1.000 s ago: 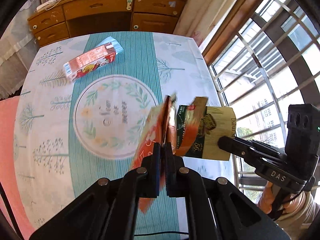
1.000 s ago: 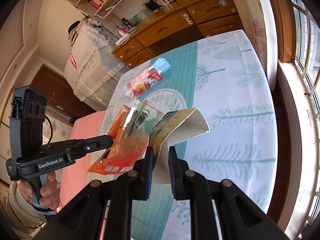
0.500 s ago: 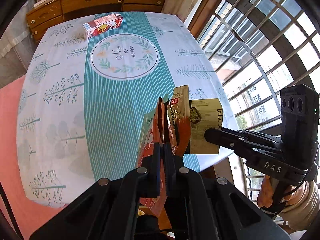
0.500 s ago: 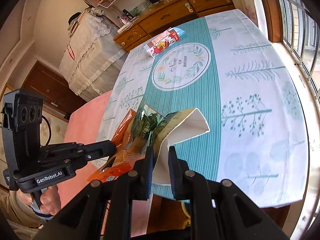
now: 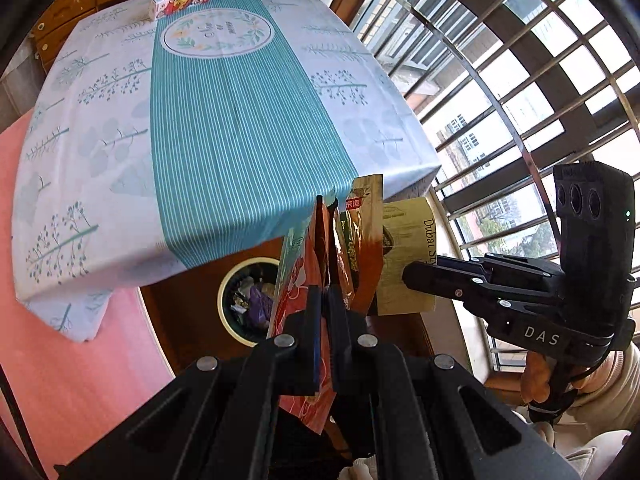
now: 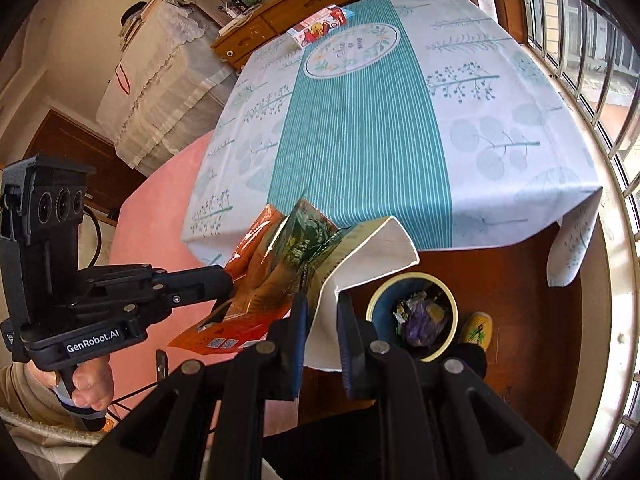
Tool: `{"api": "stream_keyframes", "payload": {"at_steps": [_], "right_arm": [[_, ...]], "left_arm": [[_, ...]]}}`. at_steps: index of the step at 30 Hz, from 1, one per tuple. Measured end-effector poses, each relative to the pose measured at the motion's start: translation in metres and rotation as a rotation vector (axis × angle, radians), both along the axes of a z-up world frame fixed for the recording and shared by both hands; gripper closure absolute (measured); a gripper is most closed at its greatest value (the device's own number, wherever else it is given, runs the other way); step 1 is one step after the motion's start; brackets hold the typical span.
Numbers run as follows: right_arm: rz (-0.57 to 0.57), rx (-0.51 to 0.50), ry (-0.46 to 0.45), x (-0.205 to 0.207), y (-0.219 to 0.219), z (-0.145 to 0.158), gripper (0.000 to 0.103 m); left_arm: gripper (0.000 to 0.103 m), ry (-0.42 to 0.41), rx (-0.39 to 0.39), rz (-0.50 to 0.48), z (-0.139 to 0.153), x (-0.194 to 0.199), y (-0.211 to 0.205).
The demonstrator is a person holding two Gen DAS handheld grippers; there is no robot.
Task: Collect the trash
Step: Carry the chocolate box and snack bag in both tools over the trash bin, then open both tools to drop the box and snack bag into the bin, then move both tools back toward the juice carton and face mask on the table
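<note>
Standing roughly upright, orange wrapper (image 5: 304, 280) in left tool (image 5: 325, 312).

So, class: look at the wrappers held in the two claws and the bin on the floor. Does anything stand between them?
Nothing visible does. The orange wrapper in the left claw and the folded wrapper in the right claw hang off the table's edge, and the open bin sits uncovered on the floor below.

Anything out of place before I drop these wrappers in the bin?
One thing: a red carton lies on its side at the far end of the tablecloth, uncollected. The bin on the floor stands upright, nothing spilled around it.
</note>
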State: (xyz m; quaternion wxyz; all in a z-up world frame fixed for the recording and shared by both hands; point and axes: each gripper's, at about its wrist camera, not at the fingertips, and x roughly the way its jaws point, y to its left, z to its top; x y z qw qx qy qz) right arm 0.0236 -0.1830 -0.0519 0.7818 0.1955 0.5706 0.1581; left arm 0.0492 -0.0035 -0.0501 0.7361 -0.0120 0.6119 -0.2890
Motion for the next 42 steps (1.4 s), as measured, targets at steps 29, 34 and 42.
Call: {"api": "stream_keyframes", "payload": {"at_steps": [29,34,42], "right_arm": [[0.042,-0.193,0.282,0.022,-0.005,-0.397,0.061],[0.028,-0.185,0.295,0.022,0.002,-0.385,0.053],[0.023,-0.183,0.275,0.022,0.013,-0.331,0.046]], "left_arm": [[0.024,0.083,0.272,0.257,-0.389,-0.008,-0.012],[0.023,0.087,0.296,0.318,-0.380,-0.010,0.002],[0.023,0.052,0.297,0.364,-0.322,-0.008,0.020]]}}
